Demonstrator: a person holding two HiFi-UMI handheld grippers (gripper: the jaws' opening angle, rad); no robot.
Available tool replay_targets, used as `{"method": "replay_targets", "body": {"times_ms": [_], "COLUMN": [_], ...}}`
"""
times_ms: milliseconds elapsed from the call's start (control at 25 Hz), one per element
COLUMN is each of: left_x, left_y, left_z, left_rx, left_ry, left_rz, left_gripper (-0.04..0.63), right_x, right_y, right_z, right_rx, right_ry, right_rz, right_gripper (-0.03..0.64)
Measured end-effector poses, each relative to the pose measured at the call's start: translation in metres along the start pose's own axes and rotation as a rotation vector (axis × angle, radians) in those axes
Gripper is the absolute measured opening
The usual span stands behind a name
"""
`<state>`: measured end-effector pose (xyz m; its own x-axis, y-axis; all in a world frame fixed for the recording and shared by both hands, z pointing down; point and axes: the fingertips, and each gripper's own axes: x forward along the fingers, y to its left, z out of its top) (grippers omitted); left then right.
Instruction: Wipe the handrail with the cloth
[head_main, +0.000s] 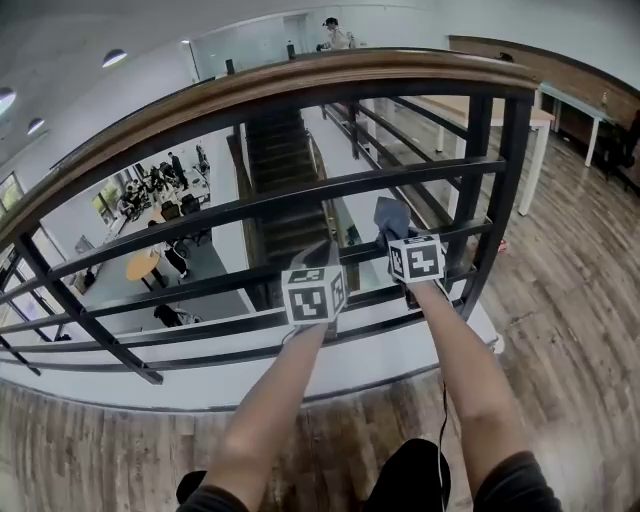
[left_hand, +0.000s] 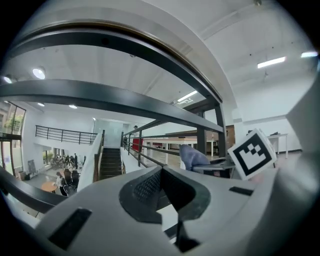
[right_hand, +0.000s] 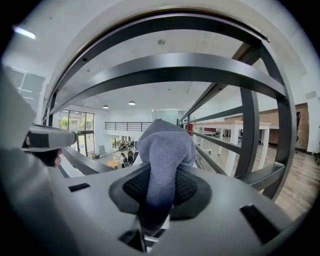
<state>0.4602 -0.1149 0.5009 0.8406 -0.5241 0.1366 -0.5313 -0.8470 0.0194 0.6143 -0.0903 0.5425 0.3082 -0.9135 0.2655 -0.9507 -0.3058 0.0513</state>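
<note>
The right gripper (right_hand: 160, 187) pinches the grey-blue cloth (right_hand: 164, 147) at the black railing bars (head_main: 200, 215) near the right post, well below the wooden handrail (head_main: 300, 85). The left gripper (left_hand: 161, 180), just beside it, has its jaws together on nothing. The floor (head_main: 560, 300) is wood plank, and a staircase (head_main: 285, 190) drops to a hall below.

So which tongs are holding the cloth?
The right tongs: they pinch the grey-blue cloth. The left tongs are shut with nothing between them.

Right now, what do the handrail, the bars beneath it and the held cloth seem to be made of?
Handrail: varnished wood, brown with a glossy sheen. Bars: probably painted metal, dark, flat, smooth satin. Cloth: soft blue-grey fabric, possibly microfibre, fuzzy nap, bunched folds.
</note>
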Motion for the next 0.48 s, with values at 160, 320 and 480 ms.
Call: {"method": "replay_targets", "body": {"times_ms": [160,320,480], "left_x": [0.027,0.042,0.051], "left_y": [-0.036,-0.069,-0.096], "left_z": [-0.012,-0.02,-0.017], "left_rx": [-0.01,-0.018,-0.021], "left_ry": [0.027,0.035,0.029], "left_rz": [-0.04,-0.081,-0.109], "left_gripper": [0.002,0.002,0.002], "right_x": [-0.003,-0.014,-0.018], "right_y": [-0.054,-0.105,-0.157], "right_z": [-0.007,-0.017,-0.02], "right_rx": [0.017,0.024,0.042], "right_ry": [0.009,0.034,0.034], "right_rz": [-0.035,-0.109,-0.164], "right_gripper": [0.087,0.086,0.086]}}
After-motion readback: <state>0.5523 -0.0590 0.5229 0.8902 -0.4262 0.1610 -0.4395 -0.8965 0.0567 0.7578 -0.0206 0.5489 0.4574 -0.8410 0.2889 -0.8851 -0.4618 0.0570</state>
